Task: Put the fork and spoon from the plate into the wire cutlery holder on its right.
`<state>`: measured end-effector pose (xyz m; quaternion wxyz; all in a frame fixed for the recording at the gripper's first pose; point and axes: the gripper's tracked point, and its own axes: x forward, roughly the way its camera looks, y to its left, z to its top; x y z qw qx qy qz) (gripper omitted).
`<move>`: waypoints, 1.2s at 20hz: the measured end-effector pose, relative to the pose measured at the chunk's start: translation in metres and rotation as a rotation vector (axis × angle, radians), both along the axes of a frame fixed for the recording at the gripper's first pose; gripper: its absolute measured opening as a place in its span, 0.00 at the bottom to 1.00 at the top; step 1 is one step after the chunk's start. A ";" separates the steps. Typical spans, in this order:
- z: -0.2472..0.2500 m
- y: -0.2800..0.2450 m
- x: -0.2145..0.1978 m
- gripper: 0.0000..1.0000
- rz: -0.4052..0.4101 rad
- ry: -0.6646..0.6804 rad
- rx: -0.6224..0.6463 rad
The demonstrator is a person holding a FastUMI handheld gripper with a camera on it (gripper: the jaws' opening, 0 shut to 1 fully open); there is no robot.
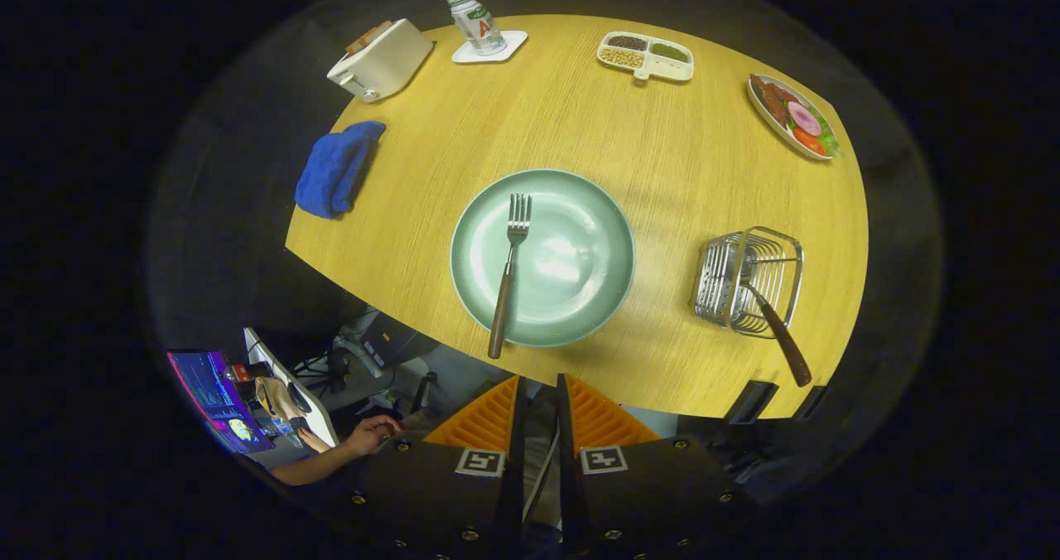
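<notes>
Claw [540,403] nearly pressed together, holding nothing. Open wide, drop onto fork [507,272] handle on plate [596,212], then pinch gently.

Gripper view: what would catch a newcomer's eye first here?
The green plate at the middle of the wooden table, just beyond the gripper, with a fork lying on it. To the plate's right, the wire cutlery holder already has a brown-handled utensil leaning out of it. The gripper's fingers stand almost closed, holding nothing.
</notes>
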<state>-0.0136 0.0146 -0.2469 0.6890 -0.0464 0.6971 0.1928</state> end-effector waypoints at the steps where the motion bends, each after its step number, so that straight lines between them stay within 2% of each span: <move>1: -0.004 0.006 -0.002 0.19 0.005 0.004 0.004; 8: -0.031 0.038 -0.004 0.19 0.021 0.020 0.012; 10: -0.035 0.042 -0.003 0.29 0.035 0.022 0.001; 19: -0.084 0.069 -0.001 0.29 0.007 0.072 -0.011; 24: -0.101 0.072 0.001 0.29 0.023 0.085 -0.043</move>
